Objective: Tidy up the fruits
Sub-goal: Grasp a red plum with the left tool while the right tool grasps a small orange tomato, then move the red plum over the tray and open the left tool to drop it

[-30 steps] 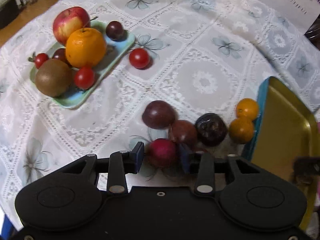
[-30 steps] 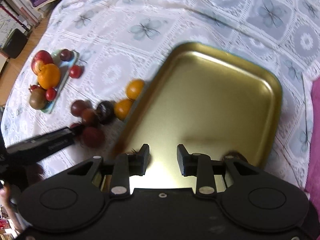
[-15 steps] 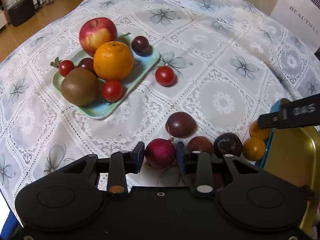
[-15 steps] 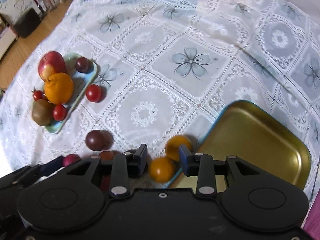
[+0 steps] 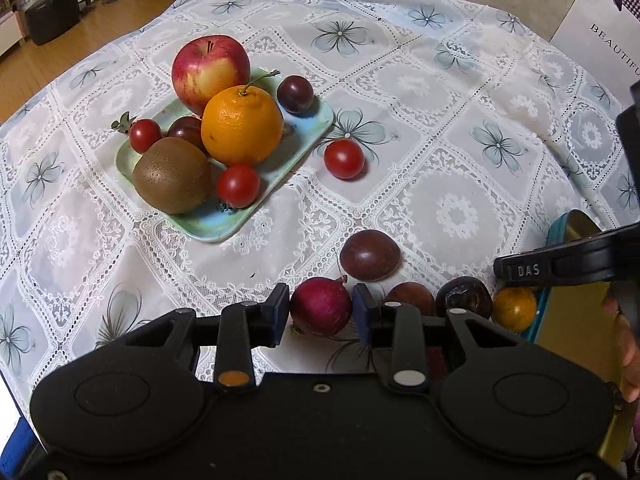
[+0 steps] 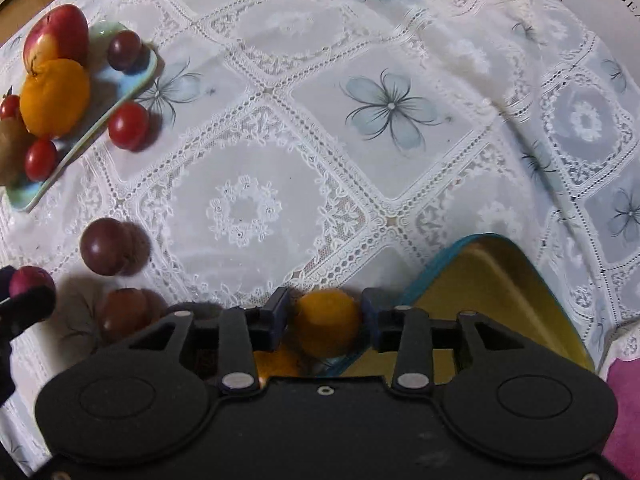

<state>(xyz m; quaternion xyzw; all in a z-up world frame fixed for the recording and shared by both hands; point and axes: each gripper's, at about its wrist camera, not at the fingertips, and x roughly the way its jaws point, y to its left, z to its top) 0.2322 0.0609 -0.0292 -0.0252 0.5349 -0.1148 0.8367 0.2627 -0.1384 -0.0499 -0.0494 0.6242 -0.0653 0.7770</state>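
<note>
While the left gripper (image 5: 321, 312) is reaching over the lace tablecloth (image 5: 440, 168), a red-magenta fruit (image 5: 320, 306) is sitting squarely between its two blue pads, which are standing narrowly apart and pressing against or just beside the fruit's flanks; whether they are truly squeezing it cannot be told. Just ahead of the jaws and a little to their right, a dark purple passion fruit (image 5: 370, 255) is lying on the cloth. Right of the right pad, partly hidden behind it, a brownish fruit (image 5: 412, 298), a wrinkled black one (image 5: 464, 302) and a small orange fruit (image 5: 514, 309) are lining up toward the gold tray (image 5: 572, 332).

Seen from the right wrist, the right gripper (image 6: 322, 320) is framing a small orange (image 6: 326, 326) between its pads, jaws moderately open and close to its sides, contact unclear through blur. A second orange fruit (image 6: 276, 362) is lying below the left finger. The gold tray's blue rim (image 6: 520, 256) is sitting just right of these jaws, and the part of it in view is holding nothing.

Far ahead and left of both jaws, a pale green plate (image 5: 224, 224) is carrying an apple (image 5: 210, 68), a large orange (image 5: 242, 124), a kiwi (image 5: 172, 176), two plums (image 5: 295, 94) and two cherry tomatoes (image 5: 239, 185); another tomato (image 5: 344, 159) is lying just off its right edge.
</note>
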